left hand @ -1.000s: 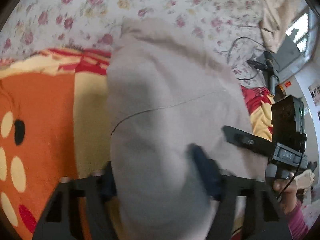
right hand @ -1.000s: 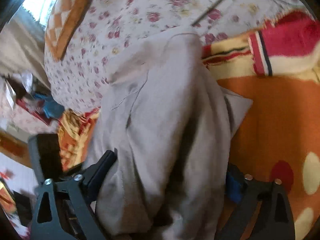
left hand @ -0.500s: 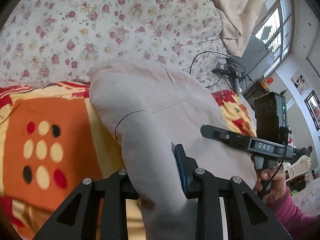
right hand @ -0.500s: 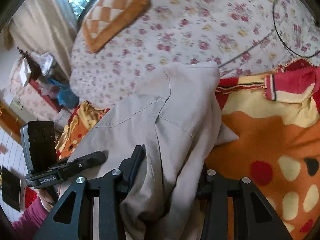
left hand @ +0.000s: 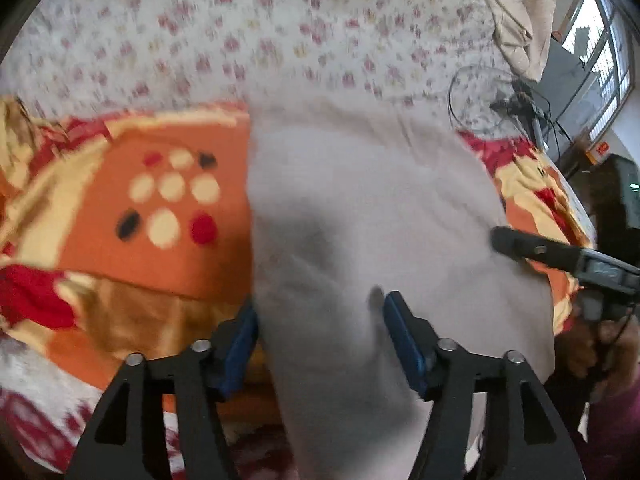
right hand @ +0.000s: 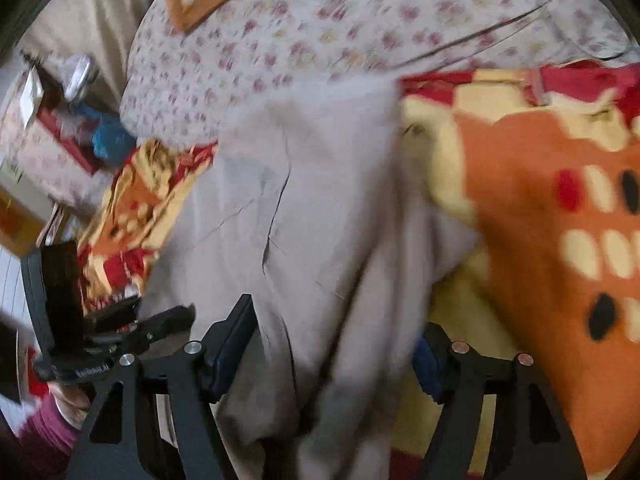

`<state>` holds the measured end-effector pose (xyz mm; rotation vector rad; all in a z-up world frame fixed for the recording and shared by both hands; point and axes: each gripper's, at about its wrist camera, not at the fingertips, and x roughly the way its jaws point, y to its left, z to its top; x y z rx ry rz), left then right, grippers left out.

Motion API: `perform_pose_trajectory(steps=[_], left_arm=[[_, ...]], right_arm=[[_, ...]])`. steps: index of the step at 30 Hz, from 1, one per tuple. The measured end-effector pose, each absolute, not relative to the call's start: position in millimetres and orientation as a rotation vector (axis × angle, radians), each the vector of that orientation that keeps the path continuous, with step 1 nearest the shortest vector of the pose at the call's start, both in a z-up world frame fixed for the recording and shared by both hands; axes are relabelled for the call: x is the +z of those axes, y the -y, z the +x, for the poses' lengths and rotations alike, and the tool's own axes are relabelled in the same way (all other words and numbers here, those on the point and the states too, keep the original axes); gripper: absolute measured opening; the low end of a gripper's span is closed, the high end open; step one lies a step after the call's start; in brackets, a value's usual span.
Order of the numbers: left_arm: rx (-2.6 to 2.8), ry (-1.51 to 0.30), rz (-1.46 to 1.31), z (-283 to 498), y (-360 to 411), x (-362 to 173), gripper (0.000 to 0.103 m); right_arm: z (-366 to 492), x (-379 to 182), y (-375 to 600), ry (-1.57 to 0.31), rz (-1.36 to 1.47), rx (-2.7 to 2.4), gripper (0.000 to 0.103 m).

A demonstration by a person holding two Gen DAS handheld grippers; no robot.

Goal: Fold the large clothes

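Both pairs of tongs have just been opening again after pinching the cloth half a second ago, and the blanket's dotted orange panel is now sitting further off in both views.

Nearest in the left view, the left gripper (left hand: 320, 332) is standing with its jaws well apart. The grey garment (left hand: 360, 208) is hanging between the 2 blue pads (left hand: 404, 340); the left pad looks to be just at the cloth's edge, while the right one is lying against or just over its surface. Blur is making it hard to tell whether either pad is pressing.

In the right view, the right gripper (right hand: 332, 344) is likewise spread wide, with a thick bunch of the same garment (right hand: 304, 208) passing down between its jaws and filling most of the gap. The right-hand pad is partly hidden behind the cloth, so contact there cannot be judged.

Beyond the tongs, the garment is lying lengthwise over an orange, yellow and red blanket (left hand: 132, 208). Further still, a floral sheet (left hand: 240, 40) is covering the bed, with a black cable (left hand: 476, 80) curling on it.
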<state>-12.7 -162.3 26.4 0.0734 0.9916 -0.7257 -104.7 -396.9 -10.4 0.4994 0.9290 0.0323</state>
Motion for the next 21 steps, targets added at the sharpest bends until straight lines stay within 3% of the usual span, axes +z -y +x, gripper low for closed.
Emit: perform_pose_trajectory(steps=[2, 8, 11, 14, 17, 21], left_arm=[[-0.709, -0.944, 0.060, -17, 159, 39, 0.074], [-0.647, -0.961, 0.119, -33, 175, 29, 0.074], [-0.605, -0.986, 0.144, -31, 188, 16, 0.074], [-0.605, -1.026, 0.121, -27, 196, 8, 0.078], [-0.595, -1.031, 0.110, -22, 205, 3, 0.080], [-0.582, -1.015, 0.130, -19, 212, 0, 0.080]], right_arm=[[-117, 18, 401, -0.859, 0.457, -0.003, 0.072], [-105, 59, 369, -0.785, 0.306, 0.050, 0.066], [-72, 42, 357, -0.817, 0.264, 0.047, 0.059], [-46, 8, 365, -0.903, 0.226, -0.001, 0.045], [-35, -21, 380, -0.953, 0.220, -0.055, 0.044], [-44, -16, 386, -0.941, 0.229, -0.055, 0.043]])
